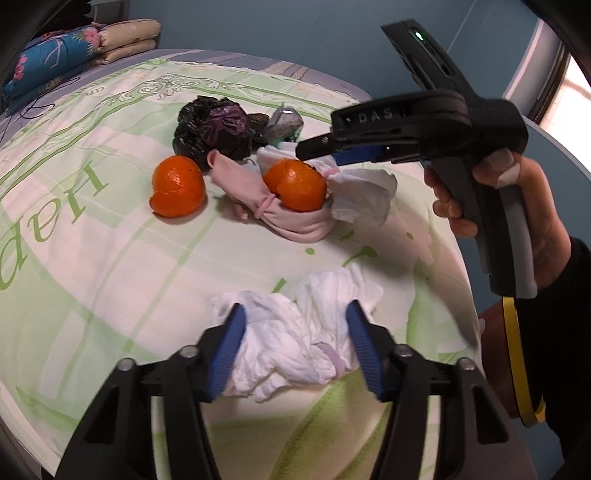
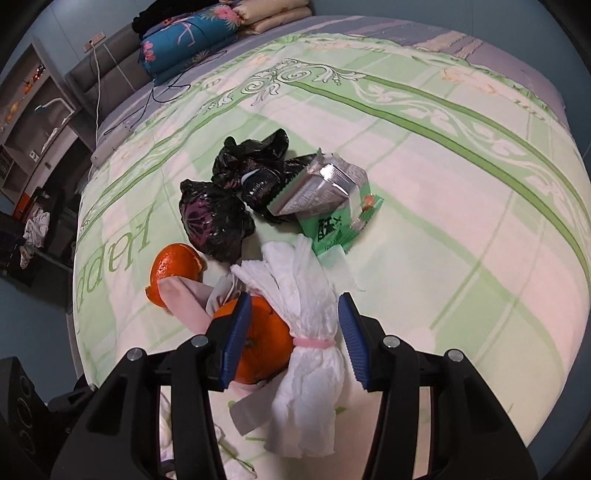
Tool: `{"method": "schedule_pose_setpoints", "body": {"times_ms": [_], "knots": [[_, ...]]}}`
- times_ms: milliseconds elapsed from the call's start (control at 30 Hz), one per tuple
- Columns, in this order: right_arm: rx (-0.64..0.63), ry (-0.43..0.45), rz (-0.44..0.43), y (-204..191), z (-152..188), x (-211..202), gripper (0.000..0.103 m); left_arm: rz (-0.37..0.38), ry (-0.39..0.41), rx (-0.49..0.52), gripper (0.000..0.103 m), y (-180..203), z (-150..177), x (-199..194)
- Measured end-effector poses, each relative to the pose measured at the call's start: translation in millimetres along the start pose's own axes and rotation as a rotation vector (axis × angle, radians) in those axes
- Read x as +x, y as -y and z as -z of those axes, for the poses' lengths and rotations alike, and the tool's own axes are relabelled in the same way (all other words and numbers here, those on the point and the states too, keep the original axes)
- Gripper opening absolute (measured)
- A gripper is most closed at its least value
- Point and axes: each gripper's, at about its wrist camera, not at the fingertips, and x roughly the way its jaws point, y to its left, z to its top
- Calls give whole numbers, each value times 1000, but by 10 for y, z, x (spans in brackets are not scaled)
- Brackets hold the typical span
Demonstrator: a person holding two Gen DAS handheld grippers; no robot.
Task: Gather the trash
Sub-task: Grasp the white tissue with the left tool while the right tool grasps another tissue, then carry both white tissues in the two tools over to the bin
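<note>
On the green-and-white bedspread (image 1: 110, 258) lies a crumpled white tissue wad (image 1: 288, 339), and my left gripper (image 1: 297, 347) is shut on it, a blue pad against each side. My right gripper (image 2: 293, 338) is open and points down over an orange (image 2: 264, 347) and a white tissue bundle (image 2: 310, 317) tied with a pink band; both sit between its jaws, with a small gap at the right pad. In the left wrist view the right gripper (image 1: 306, 147) hovers just above that orange (image 1: 295, 184). Behind lie a black plastic bag (image 2: 221, 218) and a silver-green wrapper (image 2: 325, 192).
A second orange (image 1: 177, 190) and a pink cloth (image 1: 255, 195) lie left of the pile. Folded quilts (image 2: 192, 33) and a cable sit at the bed's head. The bed edge drops off at the right (image 1: 472, 295). Shelves (image 2: 29, 110) and a speaker (image 2: 18, 406) stand beside the bed.
</note>
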Motion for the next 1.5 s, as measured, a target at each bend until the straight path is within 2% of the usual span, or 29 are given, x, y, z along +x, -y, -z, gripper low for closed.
{"method": "schedule_pose_setpoints", "body": {"times_ms": [100,300,333,400,600,833,1100,1500], "knots": [[32,-20,-32,43,13,22,41,14,-6,6,37,32,29,14],[85,-31,-45,151,10,63,39,46,-10,-5,29,35,48,-10],[82,-36,-47,141,17,77,36,51,-12,-4,28,39,50,-14],[82,-31,-49,124,15,64,21,49,-11,3,26,45,48,-13],[103,-12,-31,128,39,14,12,63,-6,-4,23,35,49,-67],[98,64,-39,69,37,-277,11,69,13,0,23,17,54,-222],[75,158,-71,-77,103,-777,11,74,70,-34,23,-16,30,-550],[67,297,-110,-211,539,-1656,11,45,200,-35,23,63,30,-1238]]}}
